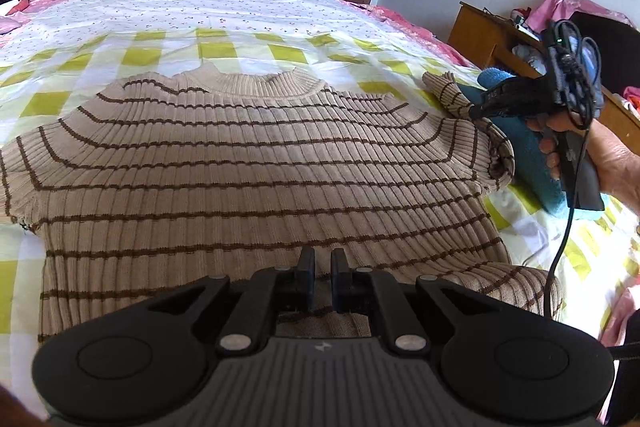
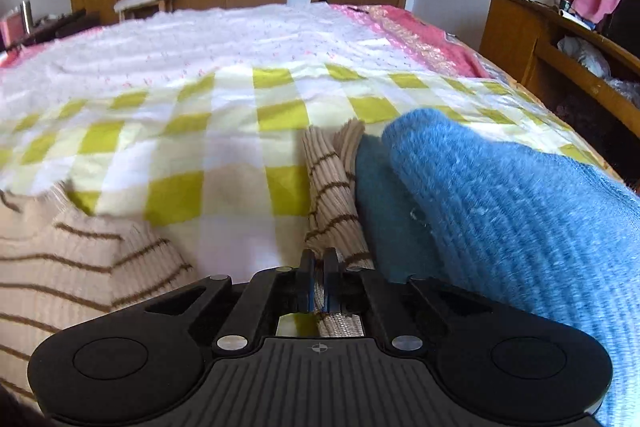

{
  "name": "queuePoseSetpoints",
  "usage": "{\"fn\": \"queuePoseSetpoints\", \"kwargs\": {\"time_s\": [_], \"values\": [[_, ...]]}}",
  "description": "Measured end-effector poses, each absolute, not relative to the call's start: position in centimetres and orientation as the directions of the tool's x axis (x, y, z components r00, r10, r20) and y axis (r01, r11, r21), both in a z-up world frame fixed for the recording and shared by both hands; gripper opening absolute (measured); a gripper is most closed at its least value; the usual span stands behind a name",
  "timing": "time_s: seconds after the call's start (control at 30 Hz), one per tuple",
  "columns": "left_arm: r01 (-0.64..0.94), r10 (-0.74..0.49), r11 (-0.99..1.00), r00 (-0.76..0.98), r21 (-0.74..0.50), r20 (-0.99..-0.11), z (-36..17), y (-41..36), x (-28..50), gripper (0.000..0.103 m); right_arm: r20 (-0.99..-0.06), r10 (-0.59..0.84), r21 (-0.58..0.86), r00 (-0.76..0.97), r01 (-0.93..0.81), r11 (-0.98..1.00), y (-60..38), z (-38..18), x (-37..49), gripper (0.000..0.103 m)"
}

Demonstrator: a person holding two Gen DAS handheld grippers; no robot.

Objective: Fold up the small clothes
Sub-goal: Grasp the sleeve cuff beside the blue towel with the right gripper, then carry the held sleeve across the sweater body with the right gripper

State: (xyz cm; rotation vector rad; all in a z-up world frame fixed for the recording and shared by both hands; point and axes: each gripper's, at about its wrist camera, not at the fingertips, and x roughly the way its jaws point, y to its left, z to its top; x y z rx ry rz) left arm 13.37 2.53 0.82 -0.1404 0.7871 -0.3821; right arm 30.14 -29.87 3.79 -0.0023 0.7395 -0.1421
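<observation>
Your right gripper has its fingers pinched together on the sleeve of the striped sweater, with a fold of the ribbed beige knit caught between the pads. Your left gripper has its fingers nearly together, a narrow gap showing between them; they sit low over the sweater's body near the hem, and you cannot tell from this view whether any knit is caught in them. The sweater lies flat on the bed, collar away from you, on a yellow-and-white checked sheet. The left wrist view takes in the whole garment, and at its right edge your right hand holding the other gripper, its tip on the lifted sleeve. The right wrist view shows what that one hides: the sleeve running up between the pads, and a blue knitted garment lying just beside it, touching the sleeve on the right.
</observation>
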Motion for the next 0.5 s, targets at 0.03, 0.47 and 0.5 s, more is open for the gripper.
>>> {"fn": "queuePoseSetpoints", "kwargs": {"time_s": [0.03, 0.47, 0.5], "values": [[0.279, -0.388, 0.921, 0.643, -0.270, -0.660, 0.9, 2.7, 13.4, 0.015, -0.655, -0.086, 0.000, 0.751, 0.114, 0.994, -29.9, 4.9, 29.5, 0.003], [0.249, -0.367, 0.930, 0.680, -0.271, -0.635, 1.6, 4.3, 12.7, 0.016, -0.587, 0.387, 0.126, 0.711, -0.392, 0.911, -19.1, 8.4, 23.0, 0.010], [0.248, -0.364, 0.931, 0.681, -0.267, -0.635, 1.6, 4.4, 12.7, 0.016, -0.597, 0.370, 0.118, 0.712, -0.379, 0.918, -19.2, 8.0, 22.9, 0.010]]}}
